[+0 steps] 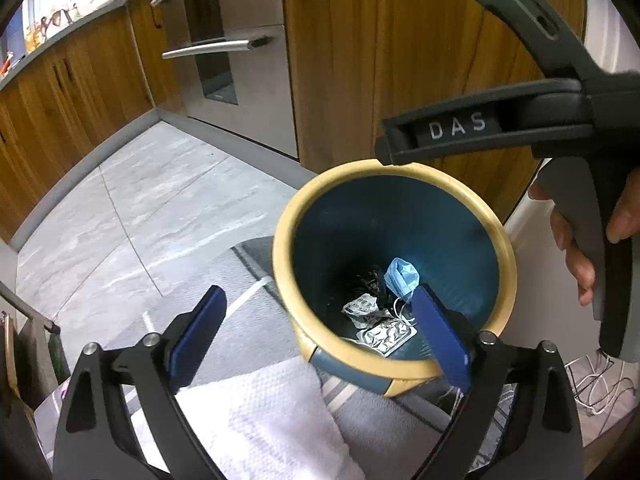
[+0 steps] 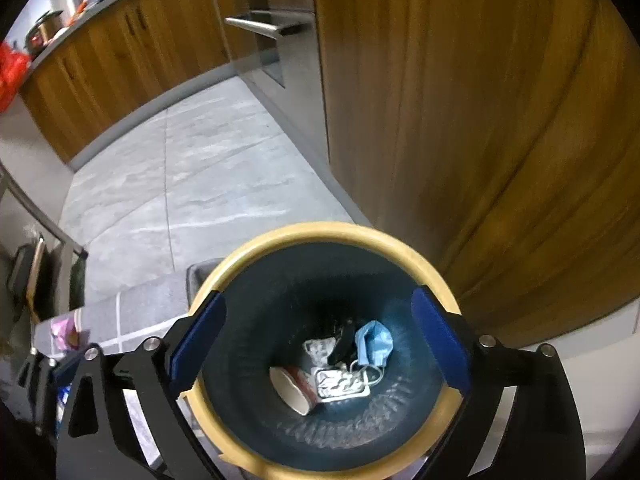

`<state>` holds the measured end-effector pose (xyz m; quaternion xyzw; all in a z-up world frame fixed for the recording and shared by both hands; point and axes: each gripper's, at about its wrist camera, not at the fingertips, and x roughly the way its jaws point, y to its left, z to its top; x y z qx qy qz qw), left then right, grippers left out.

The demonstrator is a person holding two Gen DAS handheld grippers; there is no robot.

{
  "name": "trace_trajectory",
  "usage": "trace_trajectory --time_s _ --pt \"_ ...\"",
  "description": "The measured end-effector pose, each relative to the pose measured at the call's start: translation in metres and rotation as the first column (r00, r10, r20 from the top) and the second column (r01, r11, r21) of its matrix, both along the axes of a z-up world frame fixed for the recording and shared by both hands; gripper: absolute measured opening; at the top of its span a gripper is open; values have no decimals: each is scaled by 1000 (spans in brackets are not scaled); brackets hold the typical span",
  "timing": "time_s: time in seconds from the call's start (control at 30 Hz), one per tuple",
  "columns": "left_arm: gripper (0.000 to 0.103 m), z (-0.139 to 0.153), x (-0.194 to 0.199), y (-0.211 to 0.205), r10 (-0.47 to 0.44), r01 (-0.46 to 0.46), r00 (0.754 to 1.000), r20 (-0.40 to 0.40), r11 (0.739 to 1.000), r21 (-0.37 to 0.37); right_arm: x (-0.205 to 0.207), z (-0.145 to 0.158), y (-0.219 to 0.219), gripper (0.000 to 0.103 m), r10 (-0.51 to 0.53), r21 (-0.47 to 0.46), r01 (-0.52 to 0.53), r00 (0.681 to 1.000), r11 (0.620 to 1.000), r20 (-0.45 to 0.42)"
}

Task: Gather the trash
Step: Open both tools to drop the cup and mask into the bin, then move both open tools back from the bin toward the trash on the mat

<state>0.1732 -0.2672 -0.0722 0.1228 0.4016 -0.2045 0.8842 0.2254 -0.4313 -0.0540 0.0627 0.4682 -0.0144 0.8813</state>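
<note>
A round bin [image 1: 496, 236] with a tan rim and dark teal inside stands on the floor by a wood cabinet. In it lie a blue face mask [image 1: 402, 278], crumpled foil packets [image 1: 386, 336] and dark scraps. My left gripper [image 1: 320, 340] is open and empty, held left of and above the bin. My right gripper [image 2: 320, 340] is open and empty directly over the bin's mouth [image 2: 320, 232]. The right wrist view shows the mask [image 2: 374, 342], a paper cup [image 2: 292, 390] and a foil packet [image 2: 340, 386] at the bottom. The right gripper's body [image 1: 480, 128] crosses the left wrist view above the bin.
A white paper towel [image 1: 256, 416] lies on a grey mat below my left gripper. White cords [image 1: 596, 388] lie on the floor at right. A steel oven [image 1: 232, 60] and wood cabinets [image 1: 72, 92] line the grey tiled floor [image 1: 160, 208]. A rack [image 2: 36, 272] stands at left.
</note>
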Motion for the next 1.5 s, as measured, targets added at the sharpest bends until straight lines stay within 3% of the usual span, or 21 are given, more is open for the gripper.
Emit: trace_trajectory --time_s 0.47,1.0,1.37,1.5 --pt "97 39 -33 53 71 -71 996 46 997 10 -30 24 36 97 37 -52 -35 999 998 37" --pt "97 75 -64 154 151 -154 983 108 988 22 -69 50 83 97 52 -48 -48 995 998 87" --pt "97 71 -69 235 319 -313 943 92 947 -71 -86 47 122 97 129 -50 -125 987 991 90" --pt "97 74 -65 265 395 -390 913 98 918 -67 -83 41 126 97 139 -22 -138 987 990 79"
